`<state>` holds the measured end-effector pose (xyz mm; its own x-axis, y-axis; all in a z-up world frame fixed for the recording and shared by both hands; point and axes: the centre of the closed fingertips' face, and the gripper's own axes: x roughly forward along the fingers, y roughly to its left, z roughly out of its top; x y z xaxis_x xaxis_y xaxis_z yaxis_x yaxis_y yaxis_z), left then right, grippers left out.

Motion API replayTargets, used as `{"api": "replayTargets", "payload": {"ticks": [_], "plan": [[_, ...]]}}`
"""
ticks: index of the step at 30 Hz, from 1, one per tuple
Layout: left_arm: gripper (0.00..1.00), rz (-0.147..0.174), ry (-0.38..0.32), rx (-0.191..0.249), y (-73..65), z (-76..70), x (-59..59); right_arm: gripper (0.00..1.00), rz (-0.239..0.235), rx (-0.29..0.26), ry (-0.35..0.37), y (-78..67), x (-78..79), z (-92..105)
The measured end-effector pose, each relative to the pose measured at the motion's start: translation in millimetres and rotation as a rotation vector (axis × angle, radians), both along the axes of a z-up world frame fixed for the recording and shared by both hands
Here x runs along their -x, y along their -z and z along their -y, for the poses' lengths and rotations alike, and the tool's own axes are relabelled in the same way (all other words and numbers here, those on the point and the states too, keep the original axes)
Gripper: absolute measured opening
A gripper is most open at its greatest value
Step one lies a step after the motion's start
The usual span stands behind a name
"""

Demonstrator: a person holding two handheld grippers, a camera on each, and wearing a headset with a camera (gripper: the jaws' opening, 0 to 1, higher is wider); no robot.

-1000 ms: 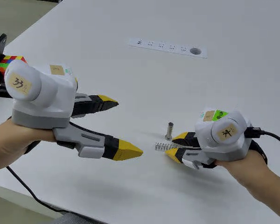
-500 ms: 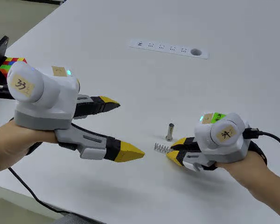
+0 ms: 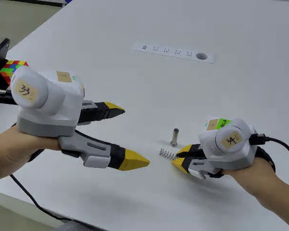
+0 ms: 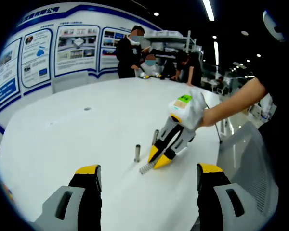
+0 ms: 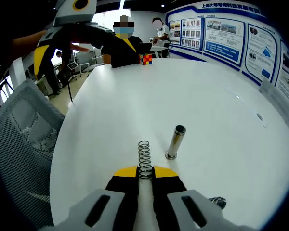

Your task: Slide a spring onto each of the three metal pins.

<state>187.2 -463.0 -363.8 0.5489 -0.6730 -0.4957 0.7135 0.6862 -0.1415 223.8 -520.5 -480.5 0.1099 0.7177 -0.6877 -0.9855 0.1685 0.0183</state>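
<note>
Right tongs [image 5: 144,173] clench a spring [image 5: 144,156] beside the upright pin [image 5: 175,142] — left tongs [image 3: 135,137] released; head view shows a power strip [image 3: 173,49].

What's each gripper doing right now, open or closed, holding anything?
Left gripper: open, empty.
Right gripper: closed on one end of the spring.

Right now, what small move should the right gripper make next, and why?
Probably lift the right gripper and swing the spring over the pin: its jaws are shut on the spring's end, and the upright pin beside it is bare.
</note>
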Motion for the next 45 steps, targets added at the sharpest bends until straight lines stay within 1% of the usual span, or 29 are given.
{"api": "replayTargets", "payload": {"ticks": [4, 5, 6, 7, 8, 9, 10, 12, 15, 17, 19, 20, 23, 25, 26, 28, 29, 33, 37, 41, 45], "plan": [[0.82, -0.003, 0.015, -0.003, 1.2, 4.8, 3.0, 0.11, -0.003, -0.036, 0.012, -14.5, 1.4, 1.6], [0.78, 0.043, 0.009, -0.025, -1.5, 3.6, -1.8, 0.11, -0.001, -0.046, 0.009, -20.0, 2.4, 2.9], [0.73, 0.056, 0.003, -0.026, -3.4, 3.9, -3.1, 0.11, 0.002, -0.051, 0.005, -23.9, 3.0, 4.1], [0.66, 0.050, 0.001, -0.012, -4.6, 5.3, -2.9, 0.11, 0.007, -0.055, 0.000, -27.6, 3.1, 5.6], [0.60, 0.054, -0.003, 0.012, -7.9, 8.1, -4.7, 0.11, 0.014, -0.061, -0.003, -33.6, 2.5, 8.4], [0.59, 0.055, -0.001, 0.024, -10.0, 10.3, -5.4, 0.11, 0.017, -0.064, -0.005, -37.6, 1.8, 10.4], [0.60, 0.058, 0.006, 0.036, -12.8, 14.3, -6.2, 0.11, 0.023, -0.070, -0.006, -43.7, 0.4, 13.1], [0.63, 0.064, 0.018, 0.031, -14.1, 19.4, -7.0, 0.11, 0.036, -0.072, -0.014, -52.0, -1.6, 17.7], [0.61, 0.068, 0.042, 0.026, -14.2, 27.7, -7.8, 0.11, 0.061, -0.078, -0.030, -66.7, -4.1, 24.2], [0.60, 0.069, 0.059, 0.030, -14.9, 34.4, -7.9, 0.11, 0.088, -0.084, -0.053, -78.5, -5.7, 28.9], [0.58, 0.073, 0.074, 0.029, -15.1, 40.6, -8.1, 0.11, 0.101, -0.096, -0.070, -89.7, -5.9, 32.7], [0.57, 0.074, 0.082, 0.030, -15.2, 44.1, -8.4, 0.11, 0.107, -0.104, -0.082, -96.3, -5.0, 34.3], [0.54, 0.077, 0.104, 0.033, -15.6, 52.8, -8.8, 0.11, 0.111, -0.116, -0.117, -110.2, 0.5, 36.0], [0.52, 0.069, 0.128, 0.043, -15.7, 59.4, -7.1, 0.11, 0.130, -0.114, -0.146, -117.3, 4.8, 35.9], [0.50, 0.066, 0.135, 0.047, -15.7, 61.7, -6.6, 0.11, 0.137, -0.115, -0.155, -119.8, 6.5, 35.5], [0.48, 0.067, 0.144, 0.049, -15.7, 66.0, -6.4, 0.11, 0.133, -0.122, -0.171, -123.8, 11.8, 34.2], [0.47, 0.066, 0.149, 0.050, -15.9, 67.5, -5.9, 0.11, 0.132, -0.123, -0.175, -124.5, 13.8, 33.6], [0.44, 0.065, 0.169, 0.057, -16.3, 73.1, -3.1, 0.11, 0.128, -0.116, -0.229, -124.4, 27.6, 32.2], [0.43, 0.059, 0.185, 0.058, -14.8, 76.1, -0.1, 0.11, 0.123, -0.126, -0.254, -124.8, 33.6, 31.4], [0.37, 0.059, 0.203, 0.059, -13.7, 79.2, 3.8, 0.11, 0.122, -0.119, -0.281, -124.2, 39.9, 31.2], [0.35, 0.058, 0.213, 0.059, -13.1, 82.0, 6.3, 0.11, 0.113, -0.124, -0.301, -125.4, 45.4, 29.7]]}}
